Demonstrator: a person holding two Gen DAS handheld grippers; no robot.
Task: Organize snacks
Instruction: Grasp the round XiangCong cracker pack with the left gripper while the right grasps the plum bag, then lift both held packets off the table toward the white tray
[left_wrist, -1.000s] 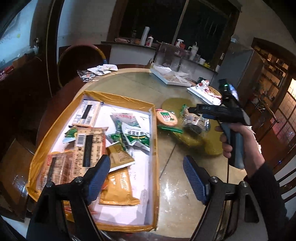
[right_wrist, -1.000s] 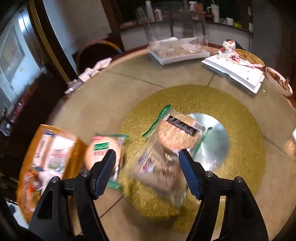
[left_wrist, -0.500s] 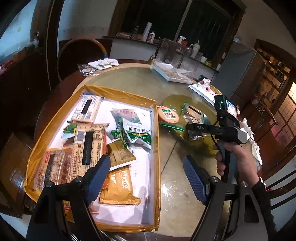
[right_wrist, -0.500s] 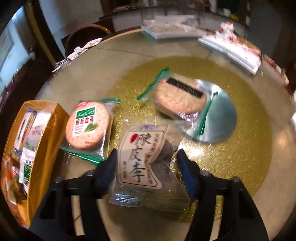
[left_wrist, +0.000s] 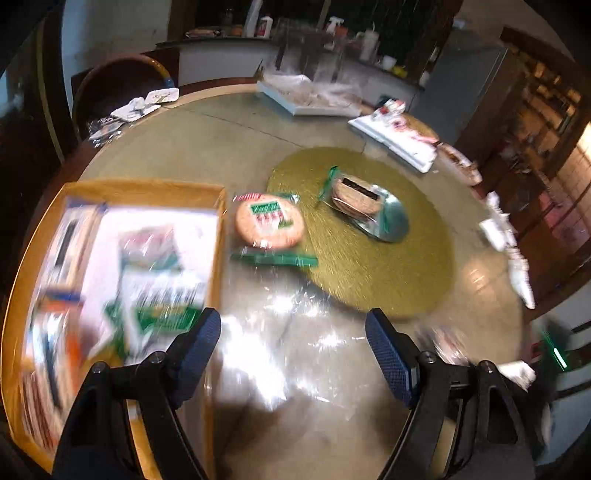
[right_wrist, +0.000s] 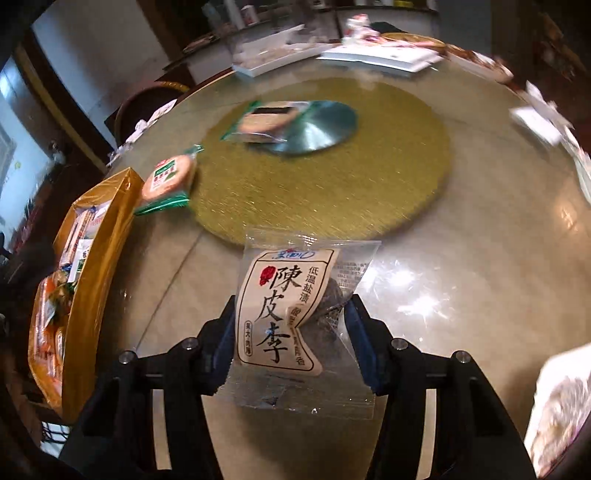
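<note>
My right gripper (right_wrist: 291, 336) is shut on a clear plum-snack packet (right_wrist: 288, 314) with a cream label, held above the table near its front. My left gripper (left_wrist: 293, 347) is open and empty over the glossy table, just right of the gold snack box (left_wrist: 218, 236), which holds several packets. The box also shows at the left of the right wrist view (right_wrist: 99, 258). A round cracker pack with green trim (left_wrist: 269, 223) lies beside the box, seen too in the right wrist view (right_wrist: 168, 179). A second cracker pack (left_wrist: 356, 195) lies on the gold turntable (left_wrist: 388, 269).
White trays (left_wrist: 306, 99) and a white box (left_wrist: 399, 138) stand at the table's far side. Crumpled wrappers (left_wrist: 136, 107) lie at the far left by a chair. Tissue-like items (left_wrist: 513, 258) lie along the right edge.
My right gripper closed on the plum packet and lifted it back off the turntable toward the front. My left gripper swung right, away from over the box; its view is blurred.
</note>
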